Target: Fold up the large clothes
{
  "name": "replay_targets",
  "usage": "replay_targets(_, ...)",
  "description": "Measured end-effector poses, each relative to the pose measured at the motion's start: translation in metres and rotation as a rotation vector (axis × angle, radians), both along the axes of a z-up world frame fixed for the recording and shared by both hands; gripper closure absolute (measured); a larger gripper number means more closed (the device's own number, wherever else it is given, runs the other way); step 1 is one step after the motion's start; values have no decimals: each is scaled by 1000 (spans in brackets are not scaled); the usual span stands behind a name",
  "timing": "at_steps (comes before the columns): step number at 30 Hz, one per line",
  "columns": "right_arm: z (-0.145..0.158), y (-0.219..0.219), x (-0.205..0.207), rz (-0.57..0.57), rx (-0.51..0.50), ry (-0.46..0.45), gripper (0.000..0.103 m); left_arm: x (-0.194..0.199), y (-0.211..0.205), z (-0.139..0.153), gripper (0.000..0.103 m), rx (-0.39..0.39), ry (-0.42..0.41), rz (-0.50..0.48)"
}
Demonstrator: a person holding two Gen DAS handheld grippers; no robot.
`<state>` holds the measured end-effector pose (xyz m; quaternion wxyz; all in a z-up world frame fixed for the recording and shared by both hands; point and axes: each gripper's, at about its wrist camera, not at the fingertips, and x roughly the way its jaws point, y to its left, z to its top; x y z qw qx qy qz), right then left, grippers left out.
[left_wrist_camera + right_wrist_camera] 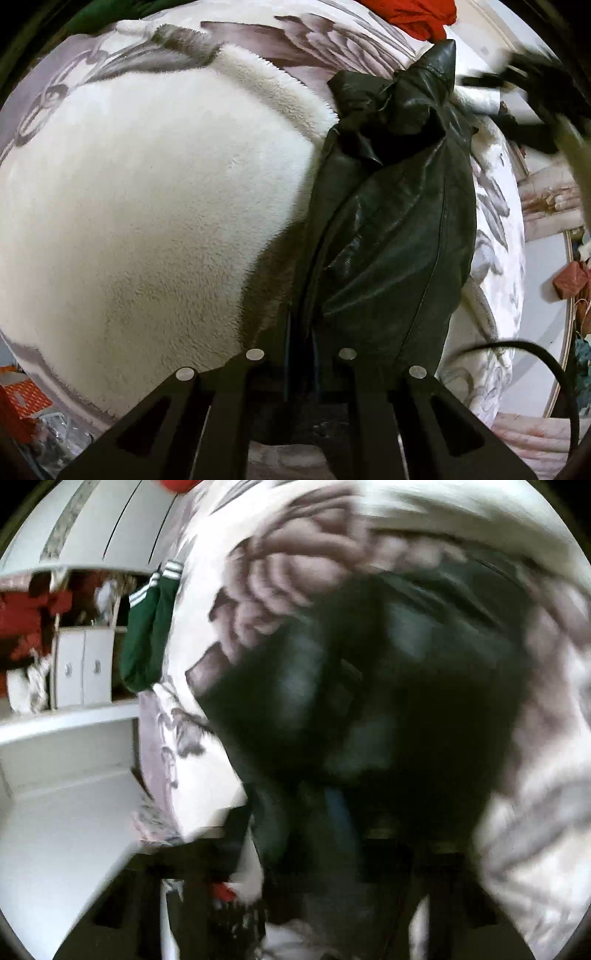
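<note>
Leather jacket (388, 229), black and creased, hangs bunched lengthwise from my left gripper (301, 354) over the bed; its lower edge runs down between my two fingers, which are pressed close on it. Its collar point (445, 55) stands at the far end, near the blurred shape of my right gripper (517, 85).

In the right wrist view the jacket (332, 701) fills the middle as a dark blurred mass. My right gripper (314, 886) is smeared beyond reading there; I cannot tell whether it is pinching the garment or spread.

Handling, as I judge it: heavy for its size, stiff in the panels, slick on the surface, not fragile. It will hold a crease poorly and slide off a light pinch. Seams, hem and collar are the sounder places to grip, not the smooth panel.

Beneath and to the left lies a white fleece blanket (147, 206), on a bedspread (280, 40) printed with grey flowers. A red garment (410, 16) sits at the far edge. A green garment with white stripes (147, 627) hangs off the bed side.

No brand, label or legible writing is visible in either view.
</note>
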<state>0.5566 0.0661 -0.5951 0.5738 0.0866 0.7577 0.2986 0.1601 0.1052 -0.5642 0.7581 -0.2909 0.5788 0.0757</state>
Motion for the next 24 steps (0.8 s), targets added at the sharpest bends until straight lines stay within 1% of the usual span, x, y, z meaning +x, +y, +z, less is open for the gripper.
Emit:
replay_targets(2, -34, 51, 13, 59, -65, -2, 87, 0, 1, -2, 95, 20, 4, -15)
replay_targets(3, -46, 66, 16, 73, -97, -5, 93, 0, 2, -5, 95, 22, 8, -23)
replay_targets(5, -79, 95, 19, 129, -181, -24, 95, -1, 8, -10, 95, 15, 8, -18)
replay_targets(6, -93, 102, 19, 156, -201, -14, 97, -2, 11, -13, 93, 4, 8, -12)
replay_targets(7, -103, 100, 20, 150, -204, 11, 97, -2, 15, -14, 91, -18, 8, -4)
replay_targets(8, -106, 96, 26, 108, -187, 54, 97, -4, 20, -14, 90, -41, 10, 6)
replay_targets(9, -104, 89, 30, 78, -160, 101, 96, -4, 26, -13, 86, -83, 20, 29)
replay_targets(10, -95, 80, 34, 61, -112, 135, 93, -6, 30, -12, 79, -100, 47, 50)
replay_targets(11, -86, 70, 36, 54, -79, 141, 91, -8, 33, -10, 77, -115, 69, 68)
replay_targets(12, -69, 56, 37, 48, -47, 129, 77, -11, 37, -6, 77, -140, 73, 85)
replay_targets(13, -58, 46, 36, 45, -32, 113, 58, -14, 40, -1, 76, -154, 80, 97)
replay_targets(14, -39, 28, 32, 38, -12, 80, 50, -17, 44, 5, 76, -161, 80, 104)
replay_targets(15, -20, 9, 24, 33, 5, 50, 42, -19, 46, 9, 72, -165, 77, 106)
replay_targets(16, -8, -4, 19, 30, 13, 42, 42, -22, 50, 15, 61, -170, 74, 110)
replay_targets(17, 2, -23, 7, 22, 20, 48, 42, -25, 53, 19, 53, -176, 68, 113)
replay_targets(18, 7, -41, -6, 12, 20, 63, 42, -29, 57, 23, 41, -186, 54, 119)
replay_targets(19, 8, -56, -16, 1, 16, 80, 42, -31, 60, 24, 36, -191, 43, 126)
replay_targets(21, -1, -81, -56, -28, -18, 135, 42, -32, 61, 20, 35, -200, 44, 117)
replay_targets(22, -7, -92, -71, -42, -37, 154, 42, -31, 60, 15, 35, -203, 57, 102)
replay_targets(24, -32, -114, -109, -83, -61, 238, 42, -23, 53, 7, 35, -206, 65, 59)
